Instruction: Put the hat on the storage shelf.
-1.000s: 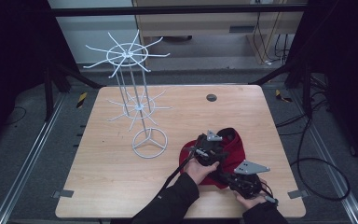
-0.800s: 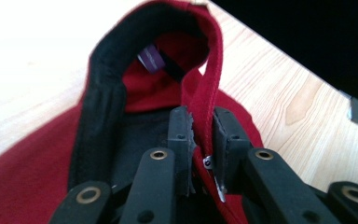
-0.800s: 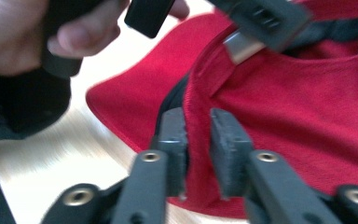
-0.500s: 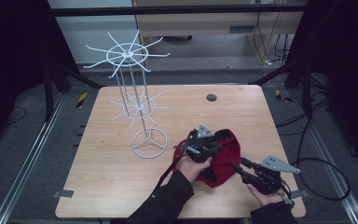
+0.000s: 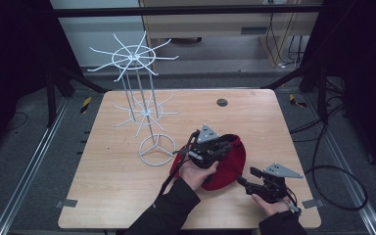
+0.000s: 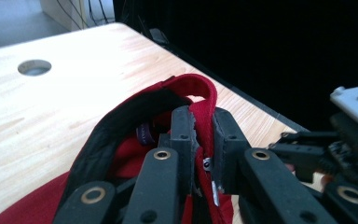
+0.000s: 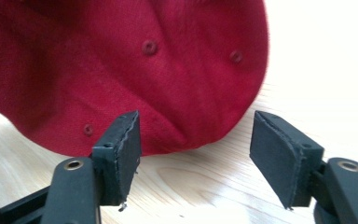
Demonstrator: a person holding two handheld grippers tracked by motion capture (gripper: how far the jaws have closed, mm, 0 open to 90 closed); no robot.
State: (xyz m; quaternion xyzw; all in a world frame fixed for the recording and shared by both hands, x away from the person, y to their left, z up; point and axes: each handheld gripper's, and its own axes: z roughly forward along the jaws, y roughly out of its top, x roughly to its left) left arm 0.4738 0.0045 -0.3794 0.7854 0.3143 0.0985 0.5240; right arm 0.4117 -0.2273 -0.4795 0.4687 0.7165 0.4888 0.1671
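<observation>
**Left jaws clamped on the cap's strap, right jaws wide beside it**

My left gripper (image 5: 223,147) has its two black jaws pressed together on the back strap of the red cap (image 5: 227,164). In my left gripper view the strap arches up between the pads (image 6: 182,135) and the red cloth is pinched flat there; the cap (image 6: 186,93) shows its dark inner band curling off toward 9 o'clock. The strap end is raised in my grip, while in the high view the crown hangs toward the wooden table (image 5: 117,181).

My right gripper (image 5: 245,178) has just been opening its jaws, and they now stand well apart with nothing between them. In my right gripper view the cap's crown (image 7: 135,70) lies just beyond my fingertips (image 7: 123,144), toward 12 o'clock, with bare table showing in the gap.

From the high view, the cap sits at about 5 o'clock of the table's middle. The white wire rack (image 5: 142,107) stands at about 10 o'clock from the cap, its ring base just beside the cap's edge. A small round hole (image 5: 222,102) in the tabletop lies at 12 o'clock from the cap, well apart from it.
</observation>
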